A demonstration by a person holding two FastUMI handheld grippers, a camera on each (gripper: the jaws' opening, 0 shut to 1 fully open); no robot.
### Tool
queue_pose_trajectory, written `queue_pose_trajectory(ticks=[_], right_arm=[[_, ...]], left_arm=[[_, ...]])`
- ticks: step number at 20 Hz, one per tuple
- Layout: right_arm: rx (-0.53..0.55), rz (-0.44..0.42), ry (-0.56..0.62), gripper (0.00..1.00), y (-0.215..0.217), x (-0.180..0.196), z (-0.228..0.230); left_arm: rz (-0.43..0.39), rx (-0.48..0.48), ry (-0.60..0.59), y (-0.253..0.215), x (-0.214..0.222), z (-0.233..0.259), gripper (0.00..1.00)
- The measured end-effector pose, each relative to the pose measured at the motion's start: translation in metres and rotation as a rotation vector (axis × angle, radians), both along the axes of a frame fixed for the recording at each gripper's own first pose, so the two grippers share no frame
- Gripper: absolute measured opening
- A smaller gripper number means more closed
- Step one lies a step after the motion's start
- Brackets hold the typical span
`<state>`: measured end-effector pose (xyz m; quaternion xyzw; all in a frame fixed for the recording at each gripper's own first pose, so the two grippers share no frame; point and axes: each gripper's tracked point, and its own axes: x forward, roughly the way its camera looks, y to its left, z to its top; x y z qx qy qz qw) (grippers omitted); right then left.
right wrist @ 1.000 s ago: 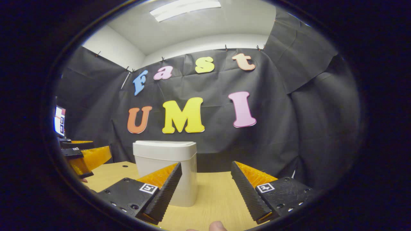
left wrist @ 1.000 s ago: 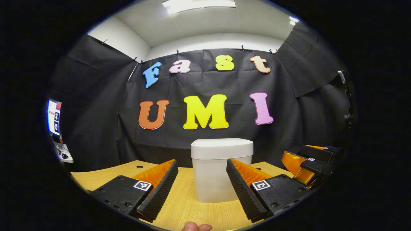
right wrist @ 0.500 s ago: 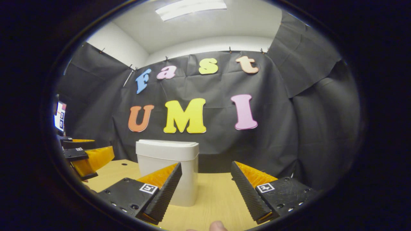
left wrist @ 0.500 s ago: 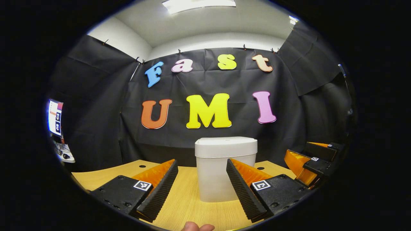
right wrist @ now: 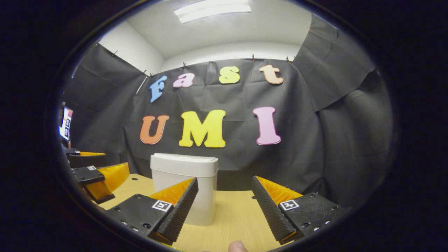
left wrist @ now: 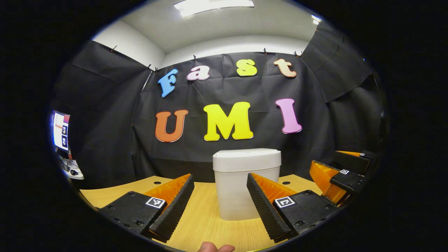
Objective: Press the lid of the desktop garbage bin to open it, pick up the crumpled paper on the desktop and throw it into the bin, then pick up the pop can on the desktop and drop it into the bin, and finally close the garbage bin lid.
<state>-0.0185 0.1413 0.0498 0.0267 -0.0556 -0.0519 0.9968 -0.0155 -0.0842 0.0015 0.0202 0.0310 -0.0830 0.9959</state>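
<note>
A white desktop garbage bin (left wrist: 241,189) stands on the wooden desk with its lid (left wrist: 247,159) down. In the left gripper view my left gripper (left wrist: 218,206) is open and empty, and the bin stands just beyond its fingers. The right gripper (left wrist: 341,175) appears at that view's right edge, to the right of the bin. In the right gripper view my right gripper (right wrist: 224,210) is open and empty, with the bin (right wrist: 187,185) ahead and to the left, partly behind its left finger. The left gripper (right wrist: 96,176) shows at that view's left edge.
The wooden desk (left wrist: 206,220) reaches back to the black cloth wall, with small round holes near its far edge. A lit screen (left wrist: 60,130) hangs at the far left. A fingertip (left wrist: 215,247) shows at the bottom of each view.
Both views have shifted slightly: the bin has drifted a little right in each, and the right gripper view has tilted so the scene sits lower. Both grippers stay open.
</note>
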Motion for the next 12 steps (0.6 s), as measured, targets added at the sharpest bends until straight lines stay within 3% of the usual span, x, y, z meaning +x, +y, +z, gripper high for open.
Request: queue_pose_trajectory(ticks=[11, 12], right_arm=[[-0.005, -0.008, 0.010, 0.92, 0.005, 0.000, 0.000], [-0.008, -0.009, 0.013, 0.95, 0.004, 0.000, -0.002]], left_arm=[[-0.013, -0.012, 0.026, -0.004, 0.000, -0.009, 0.97], [-0.011, -0.011, 0.022, -0.003, 0.001, -0.009, 0.97]])
